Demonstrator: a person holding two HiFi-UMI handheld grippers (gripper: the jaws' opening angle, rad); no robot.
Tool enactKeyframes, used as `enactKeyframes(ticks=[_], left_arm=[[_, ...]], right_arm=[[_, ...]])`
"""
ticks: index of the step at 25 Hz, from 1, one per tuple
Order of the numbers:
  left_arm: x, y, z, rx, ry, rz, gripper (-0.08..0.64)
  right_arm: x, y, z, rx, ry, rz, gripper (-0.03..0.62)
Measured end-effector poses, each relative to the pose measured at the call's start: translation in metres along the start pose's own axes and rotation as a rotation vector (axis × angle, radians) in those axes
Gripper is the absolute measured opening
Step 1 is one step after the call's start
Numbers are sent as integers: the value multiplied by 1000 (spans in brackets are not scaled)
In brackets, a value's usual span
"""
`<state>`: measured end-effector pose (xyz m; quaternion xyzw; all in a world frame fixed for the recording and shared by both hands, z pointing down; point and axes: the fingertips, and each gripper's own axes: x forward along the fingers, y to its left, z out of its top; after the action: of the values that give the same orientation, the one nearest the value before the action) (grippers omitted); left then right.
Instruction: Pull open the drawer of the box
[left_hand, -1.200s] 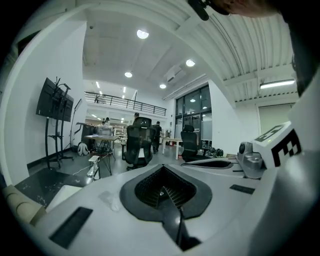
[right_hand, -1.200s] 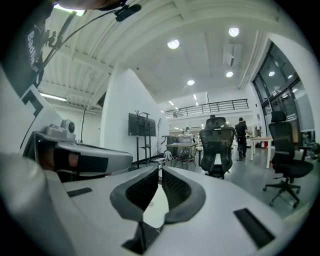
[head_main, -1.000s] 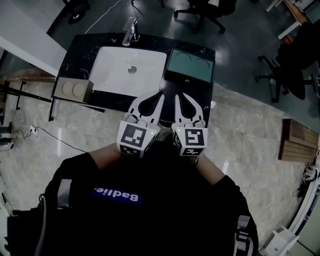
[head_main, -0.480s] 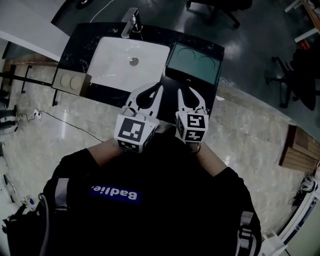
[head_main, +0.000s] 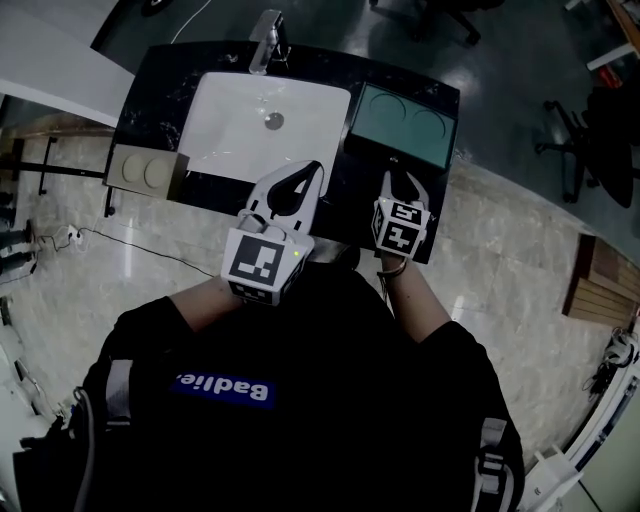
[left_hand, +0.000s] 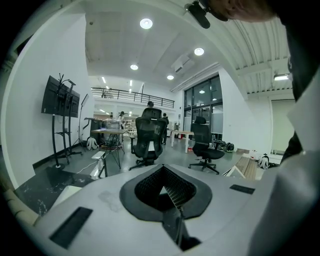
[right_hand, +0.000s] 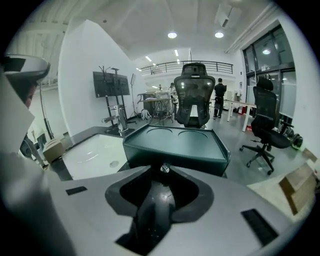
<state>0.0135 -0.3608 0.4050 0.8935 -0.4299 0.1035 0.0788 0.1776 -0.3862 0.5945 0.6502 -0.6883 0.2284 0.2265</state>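
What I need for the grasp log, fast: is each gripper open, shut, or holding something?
Left gripper: jaws closed, empty.
Right gripper: jaws closed on the drawer knob of the green box.

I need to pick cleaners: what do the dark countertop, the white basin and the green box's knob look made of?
Black veined countertop: polished stone or stone-look, glossy with pale veins.
White rectangular basin: probably glazed ceramic, smooth sheen.
Small round knob on the dark green box: shiny, likely metal.

Dark green box, white sink
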Motion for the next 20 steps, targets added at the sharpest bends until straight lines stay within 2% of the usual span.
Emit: enactKeyframes(ticks=[4, 9, 13, 17, 20], left_arm=[[-9, 19, 0, -8, -13, 1, 0], [-18, 43, 8, 9, -12, 35, 0], [-19, 49, 5, -3, -14, 30, 0], [-19, 56, 5, 33, 1, 20, 0], [-19, 64, 6, 5, -1, 41, 0]], right_arm=[[23, -9, -9, 41, 54, -76, 87], [41, -12, -20, 95, 113, -116, 87], [48, -14, -21, 119, 122, -131, 87], [52, -14, -16, 142, 123, -145, 87], [53, -15, -13, 149, 122, -161, 87]])
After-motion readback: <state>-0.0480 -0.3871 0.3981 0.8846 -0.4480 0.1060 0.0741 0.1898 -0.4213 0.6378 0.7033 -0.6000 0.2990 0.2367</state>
